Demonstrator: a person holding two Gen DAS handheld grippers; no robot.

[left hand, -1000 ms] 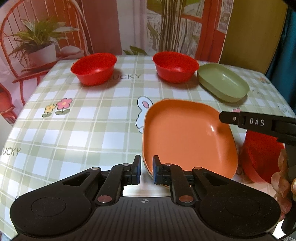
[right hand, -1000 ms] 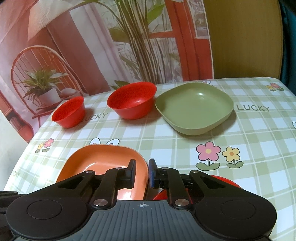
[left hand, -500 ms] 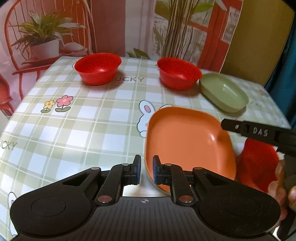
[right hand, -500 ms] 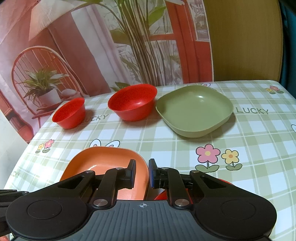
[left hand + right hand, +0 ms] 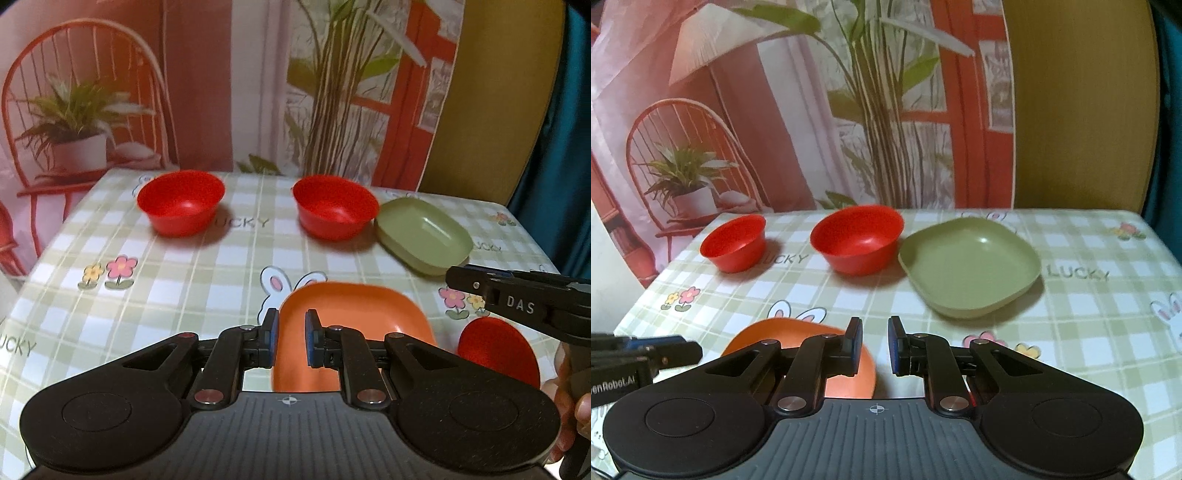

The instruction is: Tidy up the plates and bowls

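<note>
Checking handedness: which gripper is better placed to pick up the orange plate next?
Left, probably. The left gripper hangs directly over the orange plate; the right gripper sits beside its edge, nearer the green plate.

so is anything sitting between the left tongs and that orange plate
Nothing visible does. The orange plate lies right beyond the left tongs, with only bare tablecloth around its near edge. The red bowls and the green plate sit farther back, out of the way.
</note>
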